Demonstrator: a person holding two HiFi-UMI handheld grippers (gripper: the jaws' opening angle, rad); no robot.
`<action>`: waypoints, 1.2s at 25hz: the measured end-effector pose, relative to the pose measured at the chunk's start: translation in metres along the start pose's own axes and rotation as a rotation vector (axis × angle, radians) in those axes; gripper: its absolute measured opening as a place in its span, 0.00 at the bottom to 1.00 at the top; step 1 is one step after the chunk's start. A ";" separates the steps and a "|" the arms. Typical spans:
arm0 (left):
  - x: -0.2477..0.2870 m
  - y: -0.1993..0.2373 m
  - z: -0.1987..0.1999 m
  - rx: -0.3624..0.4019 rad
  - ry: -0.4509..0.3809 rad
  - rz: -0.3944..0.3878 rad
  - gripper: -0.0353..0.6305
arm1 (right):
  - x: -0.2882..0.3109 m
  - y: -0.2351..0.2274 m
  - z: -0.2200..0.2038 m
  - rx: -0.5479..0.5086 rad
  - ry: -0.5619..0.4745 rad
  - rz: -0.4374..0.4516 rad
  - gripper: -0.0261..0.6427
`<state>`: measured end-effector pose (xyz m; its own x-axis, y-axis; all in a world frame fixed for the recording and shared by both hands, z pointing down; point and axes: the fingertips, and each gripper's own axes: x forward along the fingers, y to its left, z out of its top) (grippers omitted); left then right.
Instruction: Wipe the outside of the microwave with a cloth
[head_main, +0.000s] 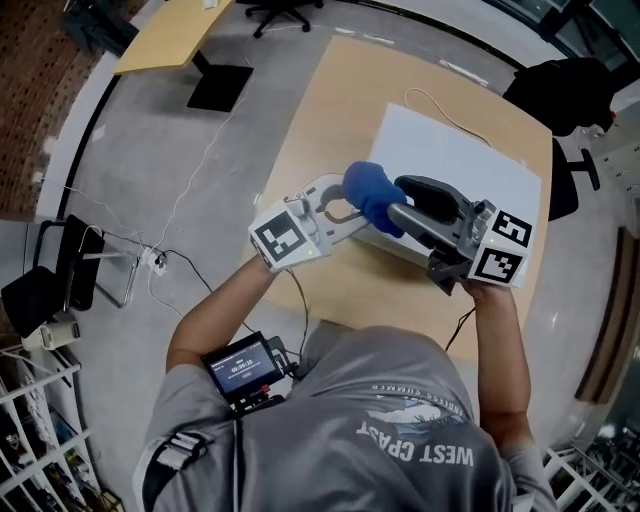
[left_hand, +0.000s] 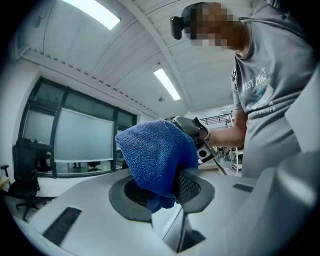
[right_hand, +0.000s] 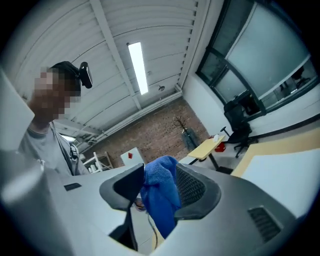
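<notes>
A bunched blue terry cloth (head_main: 372, 192) sits between the two grippers, held up above the light wooden bench (head_main: 330, 110). In the head view it lies over the near left corner of the white box-shaped microwave (head_main: 450, 160); whether it touches the casing cannot be told.

The left gripper (head_main: 345, 205) reaches in from the left. In the left gripper view (left_hand: 162, 189) its fingers (left_hand: 192, 186) stand a moderate way apart, and the wad of cloth (left_hand: 155, 155) fills the gap between them, pressed against both pads and bulging out over the top.

The right gripper (head_main: 397, 213) comes in from the right, its tip buried in the cloth. In the right gripper view (right_hand: 155, 189) the fingers (right_hand: 192, 187) are drawn close, with a fold of the cloth (right_hand: 160, 192) pinched between them and a tail of it hanging below.

The microwave stands on the far right part of the bench, its flat white top bare. A small black screen unit (head_main: 245, 365) hangs at the front of the person's grey shirt (head_main: 400, 440)
</notes>
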<state>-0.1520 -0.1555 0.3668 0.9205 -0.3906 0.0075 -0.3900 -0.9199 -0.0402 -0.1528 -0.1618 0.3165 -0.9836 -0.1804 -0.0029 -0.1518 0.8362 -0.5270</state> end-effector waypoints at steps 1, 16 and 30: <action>0.001 0.006 -0.001 -0.017 -0.009 0.018 0.23 | -0.009 -0.007 0.006 -0.009 -0.032 -0.048 0.32; 0.032 0.185 -0.242 0.361 0.800 0.087 0.23 | -0.148 -0.051 -0.002 0.065 -0.154 -0.453 0.32; -0.051 0.019 -0.283 0.269 0.933 -0.194 0.23 | -0.124 -0.097 -0.013 0.150 -0.150 -0.407 0.32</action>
<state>-0.2132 -0.1624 0.6487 0.5361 -0.2106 0.8175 -0.1095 -0.9776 -0.1800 -0.0176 -0.2142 0.3791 -0.8203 -0.5608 0.1128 -0.4962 0.5995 -0.6279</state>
